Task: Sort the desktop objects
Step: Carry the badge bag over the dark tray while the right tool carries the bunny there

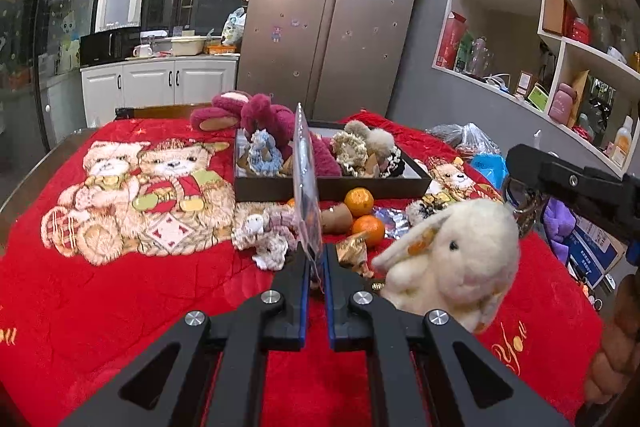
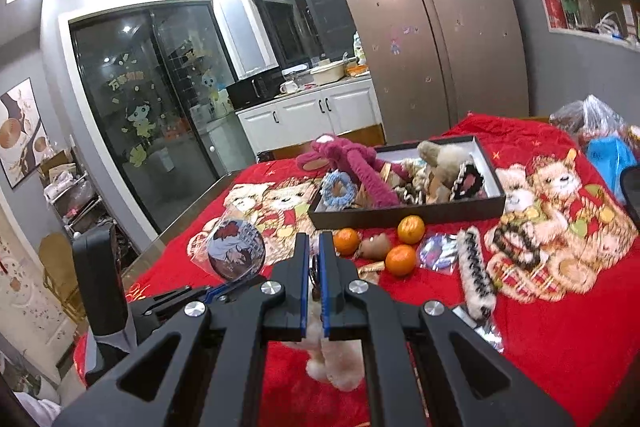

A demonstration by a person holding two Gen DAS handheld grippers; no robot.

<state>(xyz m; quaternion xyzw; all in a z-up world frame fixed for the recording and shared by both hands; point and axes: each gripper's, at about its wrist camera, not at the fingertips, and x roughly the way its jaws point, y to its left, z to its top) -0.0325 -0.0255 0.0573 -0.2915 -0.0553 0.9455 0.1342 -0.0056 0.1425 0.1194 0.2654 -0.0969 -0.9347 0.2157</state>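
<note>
Gripping a badge (image 1: pixel 306 183), left jaws closed; right's pinch rabbit keychain (image 1: pixel 452 263).

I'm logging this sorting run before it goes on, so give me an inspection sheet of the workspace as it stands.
Surface: red bear-print blanket covers the table.
Job's things: dark tray holds scrunchies and plush toys; three oranges and loose scrunchies lie in front of it.
Clutter: plastic bags at the far right edge.
Grippers: left gripper shut on a packaged badge; right gripper shut on a white plush rabbit.
Cables: nothing seen.
Surroundings: fridge, white cabinets, wall shelves.
</note>
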